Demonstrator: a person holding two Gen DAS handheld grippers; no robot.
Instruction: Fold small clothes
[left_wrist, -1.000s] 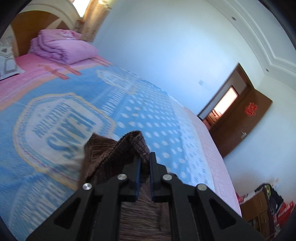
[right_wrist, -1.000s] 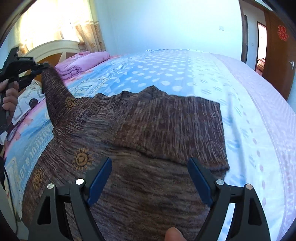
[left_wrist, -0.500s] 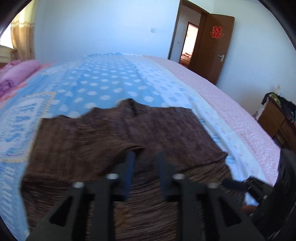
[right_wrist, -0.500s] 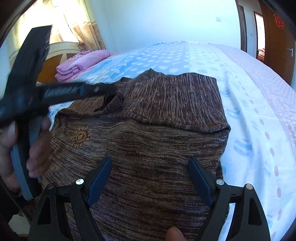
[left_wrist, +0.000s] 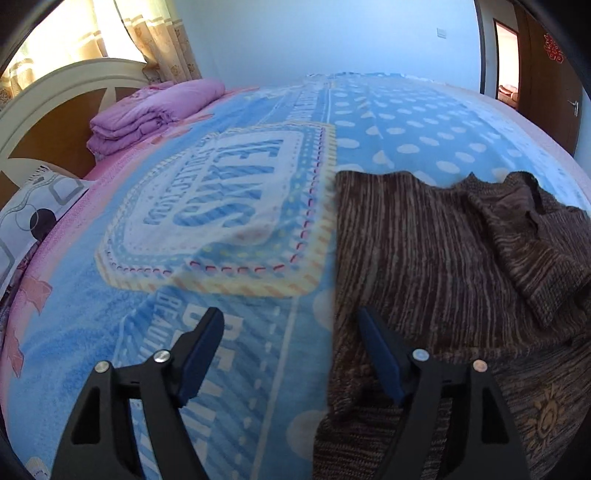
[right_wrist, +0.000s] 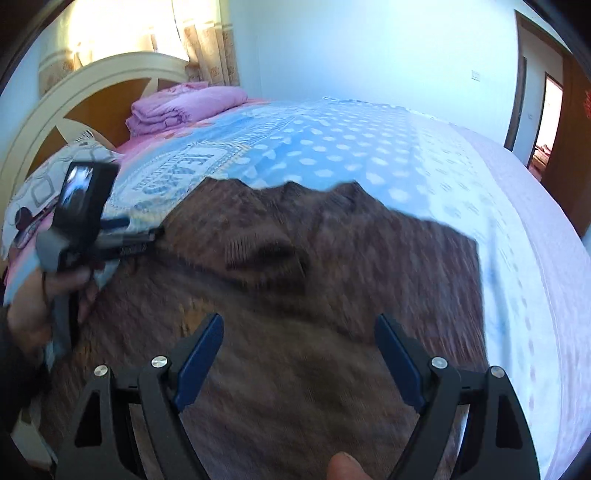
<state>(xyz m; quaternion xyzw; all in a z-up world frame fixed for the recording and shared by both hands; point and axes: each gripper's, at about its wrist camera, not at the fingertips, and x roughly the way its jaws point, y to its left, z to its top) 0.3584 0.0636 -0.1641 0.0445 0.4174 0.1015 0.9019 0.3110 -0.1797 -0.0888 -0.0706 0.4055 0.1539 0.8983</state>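
A brown knitted sweater (left_wrist: 436, 251) lies spread on the blue patterned bedspread (left_wrist: 229, 206), its sleeve folded across the body at the right. My left gripper (left_wrist: 290, 321) hovers low over the sweater's left edge, jaws opening, with only bedspread and the sweater's hem showing between them and no pad pressing on cloth. In the right wrist view the sweater (right_wrist: 332, 258) fills the middle, blurred. My right gripper (right_wrist: 301, 328) stands open above it, nothing pinched. The left gripper (right_wrist: 110, 236) appears there at the sweater's left side, held by a hand (right_wrist: 33, 314).
A folded pink quilt (left_wrist: 155, 110) lies by the headboard (left_wrist: 55, 96), with a patterned pillow (left_wrist: 33, 210) at the left. A brown door (right_wrist: 569, 122) stands open at the far right. The bedspread stretches flat beyond the sweater. A fingertip (right_wrist: 345, 465) shows at the bottom.
The left gripper let go of the sleeve, which now lies folded across the sweater, then dropped and swung left while opening. The right gripper shifted sideways over the sweater, still open.
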